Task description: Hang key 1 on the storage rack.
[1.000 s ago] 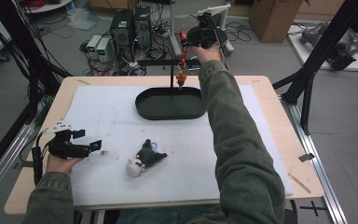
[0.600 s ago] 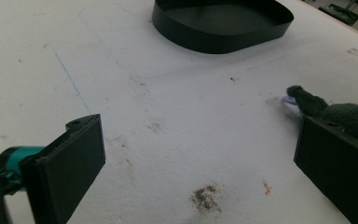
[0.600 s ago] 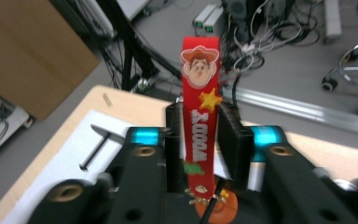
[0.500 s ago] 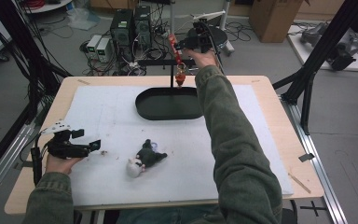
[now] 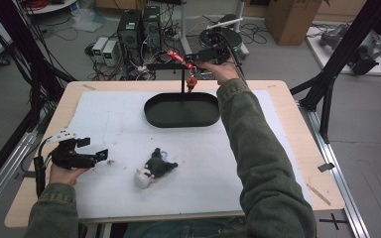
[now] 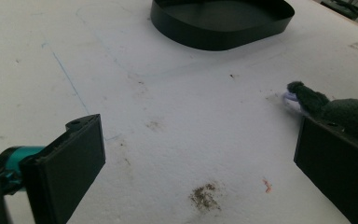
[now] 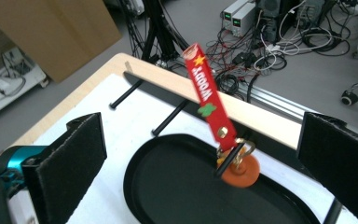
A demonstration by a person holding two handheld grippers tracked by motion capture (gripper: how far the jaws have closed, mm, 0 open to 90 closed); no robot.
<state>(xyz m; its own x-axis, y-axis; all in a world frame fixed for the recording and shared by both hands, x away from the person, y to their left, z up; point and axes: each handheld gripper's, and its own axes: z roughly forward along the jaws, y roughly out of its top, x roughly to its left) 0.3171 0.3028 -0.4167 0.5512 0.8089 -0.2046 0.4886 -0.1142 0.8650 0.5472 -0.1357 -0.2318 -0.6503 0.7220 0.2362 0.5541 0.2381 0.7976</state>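
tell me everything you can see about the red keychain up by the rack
The red keychain is a flat fabric-like strap with yellow lettering, a star and a green patch. A brass-coloured clasp at its lower end joins an orange disc. It hangs on a black peg of the rack, over the black tray. The strap tilts up, blurred. The right gripper is beside it, jaws wide open, not gripping.

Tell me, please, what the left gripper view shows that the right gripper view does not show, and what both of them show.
The left gripper view has the dark green plush toy lying on the stained white mat. The right gripper view has the red strap keychain with its orange disc, hanging on a black rod of the stand, and cables on the floor beyond. Both show the black oval tray and widely parted black jaws.
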